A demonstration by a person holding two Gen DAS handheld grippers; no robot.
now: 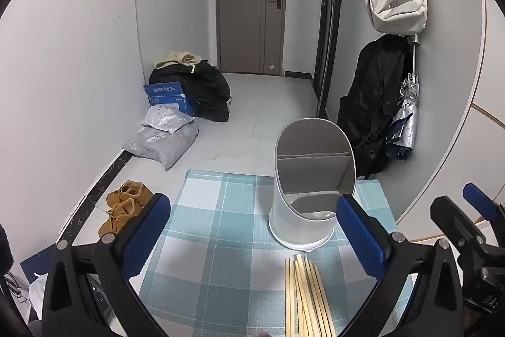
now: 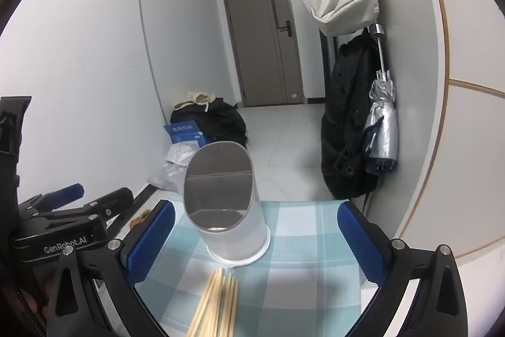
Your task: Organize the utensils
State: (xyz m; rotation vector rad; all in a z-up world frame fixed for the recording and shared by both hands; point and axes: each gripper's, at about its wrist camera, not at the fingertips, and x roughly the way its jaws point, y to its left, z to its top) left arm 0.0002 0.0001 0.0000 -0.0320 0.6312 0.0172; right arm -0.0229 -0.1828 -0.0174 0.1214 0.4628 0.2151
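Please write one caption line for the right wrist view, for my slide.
Open right claw hovers over a bundle of wooden chopsticks lying before an empty white utensil holder on a checked cloth.

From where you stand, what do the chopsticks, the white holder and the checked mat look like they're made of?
Chopsticks: pale, matte sticks, probably bamboo or light wood.
White utensil holder: smooth, uniform, slightly glossy walls with a moulded divider inside, most likely plastic.
Checked placemat: a fine ribbed weave shows across the blue and white squares, so woven vinyl or fabric; I can't tell which.
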